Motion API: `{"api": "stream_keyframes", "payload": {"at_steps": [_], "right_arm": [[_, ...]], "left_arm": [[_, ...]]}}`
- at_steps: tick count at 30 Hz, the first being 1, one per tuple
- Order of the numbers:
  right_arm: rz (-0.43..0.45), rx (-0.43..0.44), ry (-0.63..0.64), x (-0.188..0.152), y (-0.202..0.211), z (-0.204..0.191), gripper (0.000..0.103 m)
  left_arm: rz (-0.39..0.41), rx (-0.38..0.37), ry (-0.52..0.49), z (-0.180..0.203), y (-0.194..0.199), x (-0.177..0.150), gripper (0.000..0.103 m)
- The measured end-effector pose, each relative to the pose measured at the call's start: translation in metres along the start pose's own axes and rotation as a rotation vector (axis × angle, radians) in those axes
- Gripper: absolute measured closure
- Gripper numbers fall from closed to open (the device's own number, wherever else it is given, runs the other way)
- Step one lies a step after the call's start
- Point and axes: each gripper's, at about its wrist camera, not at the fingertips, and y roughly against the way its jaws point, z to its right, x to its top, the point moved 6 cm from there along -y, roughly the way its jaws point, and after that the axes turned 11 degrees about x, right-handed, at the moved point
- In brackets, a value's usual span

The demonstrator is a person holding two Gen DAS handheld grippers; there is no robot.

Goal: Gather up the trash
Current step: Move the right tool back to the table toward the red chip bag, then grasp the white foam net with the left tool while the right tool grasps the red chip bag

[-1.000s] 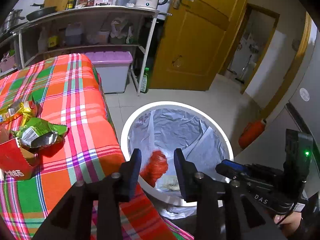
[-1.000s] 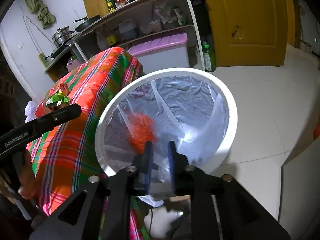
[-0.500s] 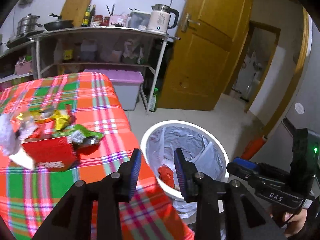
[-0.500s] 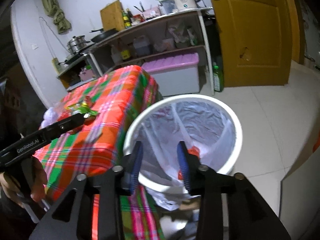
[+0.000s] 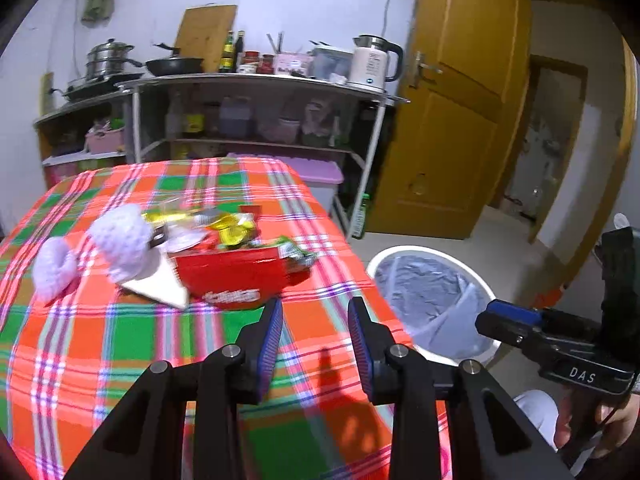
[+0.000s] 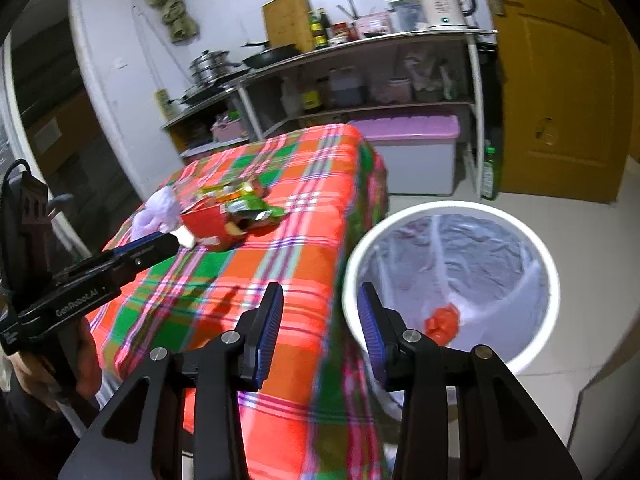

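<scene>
A pile of trash lies on the plaid tablecloth (image 5: pixel 120 340): a red carton (image 5: pixel 232 274), yellow and green wrappers (image 5: pixel 236 228), a white paper piece (image 5: pixel 160 284) and white crumpled tissues (image 5: pixel 120 236). The pile also shows in the right wrist view (image 6: pixel 224 216). A white bin (image 6: pixel 452 276) with a grey liner stands on the floor right of the table; a red bag (image 6: pixel 442 322) lies inside. My left gripper (image 5: pixel 315 328) is open and empty above the cloth, short of the carton. My right gripper (image 6: pixel 320 322) is open and empty over the table edge beside the bin.
A metal shelf rack (image 5: pixel 256 84) with a kettle (image 5: pixel 372 64), pans and bottles stands behind the table. A purple-lidded storage box (image 6: pixel 416 156) and a green bottle (image 6: pixel 488 172) sit beneath it. A yellow door (image 5: pixel 452 132) is at the right.
Both grippers rose and swung left from the bin toward the table. The right gripper opened and the red bag dropped into the bin.
</scene>
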Motion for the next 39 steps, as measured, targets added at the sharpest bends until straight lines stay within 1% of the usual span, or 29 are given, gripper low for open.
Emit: {"api": "stream_keyframes", "payload": {"at_steps": [9,10,11,13,18,22,24,26,28,29,32,39], "right_arm": [[-0.045,0.038,0.068,0.002,-0.027,-0.03,0.063],[-0.049,0.044,0.076,0.003,-0.031,-0.033,0.063],[-0.052,0.048,0.082,0.004,-0.033,-0.035,0.063],[-0.059,0.061,0.102,0.008,-0.041,-0.04,0.063],[-0.075,0.089,0.135,0.015,-0.061,-0.05,0.063],[-0.099,0.107,0.153,0.02,-0.081,-0.053,0.063],[-0.111,0.11,0.16,0.021,-0.091,-0.054,0.063],[-0.123,0.117,0.166,0.023,-0.1,-0.054,0.058],[-0.134,0.123,0.17,0.025,-0.11,-0.055,0.056],[-0.138,0.126,0.173,0.026,-0.115,-0.055,0.056],[-0.148,0.134,0.185,0.028,-0.127,-0.057,0.056],[-0.175,0.147,0.205,0.034,-0.149,-0.058,0.056]], "left_arm": [[-0.007,0.059,0.045,-0.043,0.006,-0.011,0.069],[-0.01,0.068,0.053,-0.049,0.006,-0.012,0.066],[-0.011,0.073,0.06,-0.053,0.006,-0.012,0.061],[-0.01,0.086,0.079,-0.062,0.005,-0.012,0.057],[-0.006,0.132,0.116,-0.087,0.0,-0.004,0.055],[0.001,0.162,0.139,-0.106,-0.006,0.003,0.047],[0.004,0.179,0.15,-0.117,-0.012,0.008,0.045],[0.001,0.196,0.157,-0.126,-0.019,0.013,0.044],[-0.003,0.204,0.165,-0.132,-0.025,0.018,0.042],[-0.007,0.208,0.172,-0.137,-0.03,0.021,0.038],[-0.014,0.205,0.189,-0.143,-0.041,0.028,0.034],[-0.042,0.209,0.206,-0.151,-0.071,0.04,0.032]]}}
